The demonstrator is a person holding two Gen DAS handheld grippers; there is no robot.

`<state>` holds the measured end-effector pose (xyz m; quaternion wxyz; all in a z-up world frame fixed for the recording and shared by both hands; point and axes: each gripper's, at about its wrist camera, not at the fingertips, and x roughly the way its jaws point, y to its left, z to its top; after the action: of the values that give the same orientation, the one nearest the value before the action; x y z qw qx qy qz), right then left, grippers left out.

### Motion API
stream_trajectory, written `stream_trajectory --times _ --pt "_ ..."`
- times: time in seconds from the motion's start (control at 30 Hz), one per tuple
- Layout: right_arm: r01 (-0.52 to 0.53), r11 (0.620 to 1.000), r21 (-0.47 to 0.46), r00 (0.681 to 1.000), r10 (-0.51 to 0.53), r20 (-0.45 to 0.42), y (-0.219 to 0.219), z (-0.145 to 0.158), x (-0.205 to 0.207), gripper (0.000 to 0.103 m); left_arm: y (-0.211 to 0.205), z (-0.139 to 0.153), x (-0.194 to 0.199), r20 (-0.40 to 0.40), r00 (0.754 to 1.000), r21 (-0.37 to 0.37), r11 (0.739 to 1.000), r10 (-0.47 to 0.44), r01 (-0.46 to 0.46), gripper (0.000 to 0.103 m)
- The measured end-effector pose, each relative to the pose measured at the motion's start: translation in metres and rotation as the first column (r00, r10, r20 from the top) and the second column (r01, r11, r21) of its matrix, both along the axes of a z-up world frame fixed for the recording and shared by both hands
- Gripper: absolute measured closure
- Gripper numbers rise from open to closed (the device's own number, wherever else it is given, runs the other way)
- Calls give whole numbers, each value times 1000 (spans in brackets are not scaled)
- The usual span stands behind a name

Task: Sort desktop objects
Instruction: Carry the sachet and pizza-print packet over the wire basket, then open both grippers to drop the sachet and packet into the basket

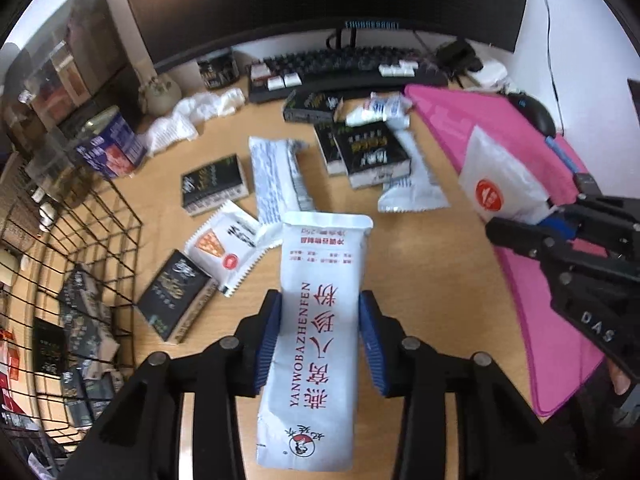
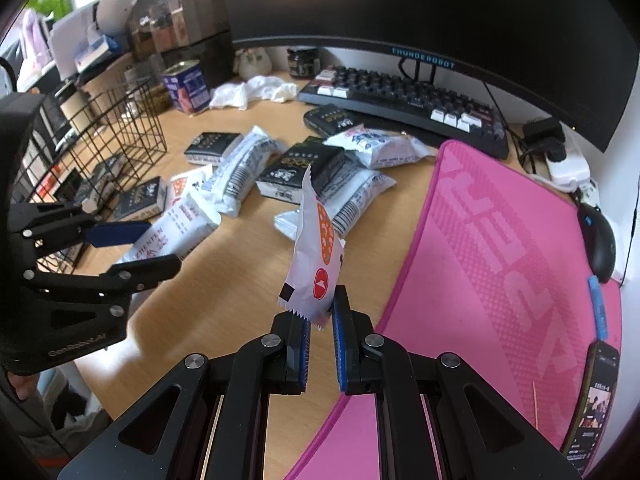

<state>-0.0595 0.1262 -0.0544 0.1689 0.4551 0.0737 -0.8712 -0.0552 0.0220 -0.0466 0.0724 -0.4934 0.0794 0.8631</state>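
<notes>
progress: early-to-mid, some black boxes already in wire basket [image 1: 100, 248] | left gripper [image 1: 320, 340] jaws grasp long white packet [image 1: 316, 340] right of basket | right gripper [image 2: 322, 344] jaws pinch small sachet [image 2: 316, 248] | many packets [image 1: 276, 176] left on table [image 1: 432, 264]

A scatter of black cartons [image 2: 300, 170] and white foil snack packets [image 2: 240, 168] crowds the middle of the light wooden desk [image 2: 224, 300], leaving bare wood only along the near edge. A black wire basket [image 2: 116, 128] walls off the left, a dark keyboard [image 2: 404, 100] and curved monitor [image 2: 400, 8] close the back, while the pink desk mat [image 2: 500, 240] lies mostly open on the right.
</notes>
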Motion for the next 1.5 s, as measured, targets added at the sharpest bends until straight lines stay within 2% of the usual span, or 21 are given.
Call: stream_trajectory --times 0.2,0.37,0.5,0.67,0.77,0.83,0.97,1.07,1.33,1.5 --pt "-43 999 1 997 43 -65 -22 33 10 93 -29 47 13 -94 995 33 999 41 -38 60" --pt "-175 985 5 977 174 -121 -79 64 15 93 -79 82 28 -181 973 40 989 145 -140 60" --pt "-303 953 0 941 300 -154 -140 81 20 93 -135 100 45 -219 940 55 965 262 -256 60" --pt "-440 898 -9 884 432 -180 -222 98 23 93 -204 109 62 -232 882 80 912 410 -402 60" --pt "-502 865 6 851 495 -174 -265 101 23 93 -230 108 66 -245 852 84 886 462 -456 60" --pt "-527 850 9 838 521 -163 -287 100 22 93 -243 104 65 -238 841 86 873 485 -479 60" --pt "-542 839 -45 836 533 -131 -302 90 13 93 -256 89 58 -207 842 93 867 498 -490 60" --pt "-556 830 -40 829 550 -98 -306 79 10 93 -258 81 54 -190 846 91 867 499 -491 60" --pt "-568 822 -41 822 564 -73 -307 69 7 93 -260 70 48 -167 843 77 859 512 -506 60" --pt "-573 819 -40 819 570 -72 -307 68 6 93 -258 63 42 -147 851 73 864 504 -499 60"
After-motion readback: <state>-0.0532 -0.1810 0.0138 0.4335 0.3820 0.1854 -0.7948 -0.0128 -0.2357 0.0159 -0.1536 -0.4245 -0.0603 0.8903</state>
